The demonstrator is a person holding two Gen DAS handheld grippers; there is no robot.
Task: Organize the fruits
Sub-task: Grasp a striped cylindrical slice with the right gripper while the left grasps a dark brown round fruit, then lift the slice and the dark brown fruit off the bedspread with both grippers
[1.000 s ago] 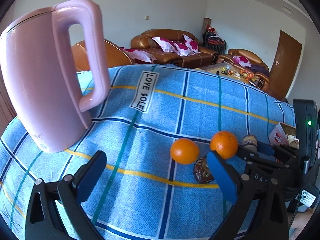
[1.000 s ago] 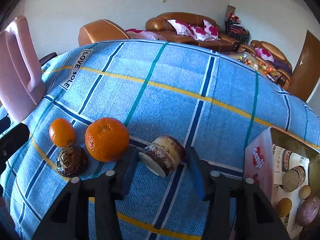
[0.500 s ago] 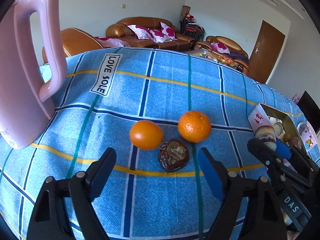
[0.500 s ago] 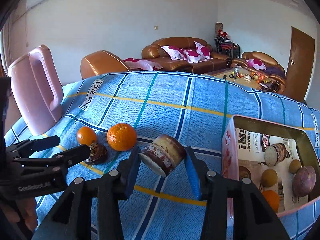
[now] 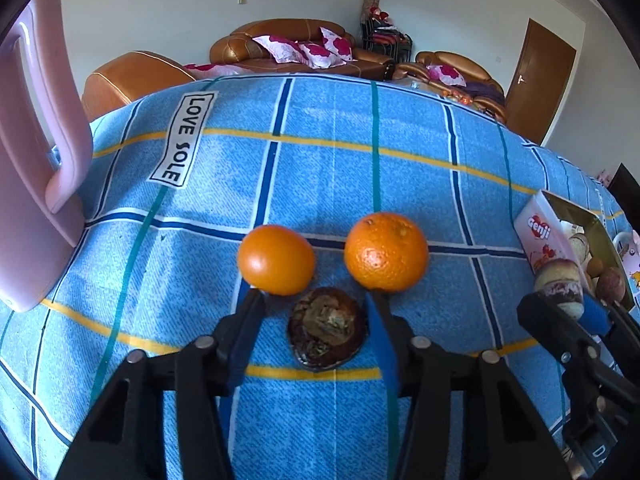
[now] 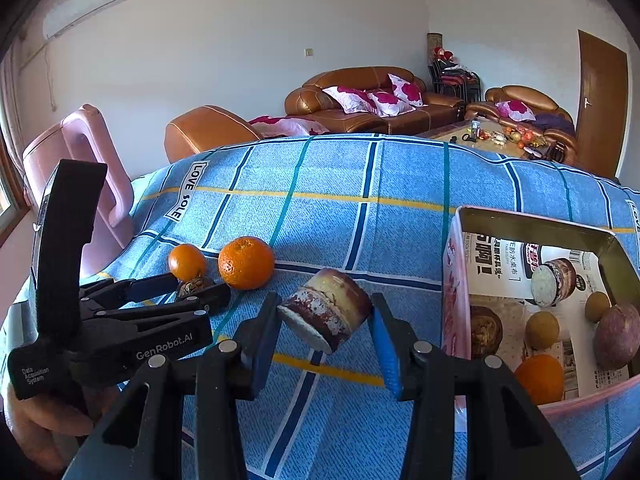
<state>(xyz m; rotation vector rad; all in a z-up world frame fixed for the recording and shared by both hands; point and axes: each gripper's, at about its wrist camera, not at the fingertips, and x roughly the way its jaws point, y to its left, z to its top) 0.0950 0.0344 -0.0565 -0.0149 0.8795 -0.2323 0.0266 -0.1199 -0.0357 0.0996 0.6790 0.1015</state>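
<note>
Both grippers, the left gripper [image 6: 198, 294] and right gripper [image 6: 324, 322], are black plastic with blue finger pads [image 6: 385, 346], silver screws and white "GenRobot.AI" lettering.

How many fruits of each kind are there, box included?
Oranges: 3
Dark wrinkled fruits: 2
Brown cylinders: 2
Tan round fruits: 2
Purple fruit: 1
Total: 10

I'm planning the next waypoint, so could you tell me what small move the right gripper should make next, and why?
Probably carry it rightward over the box rim. The right gripper is shut on the cylindrical piece, held above the cloth left of the box, where similar fruit already lies.
</note>
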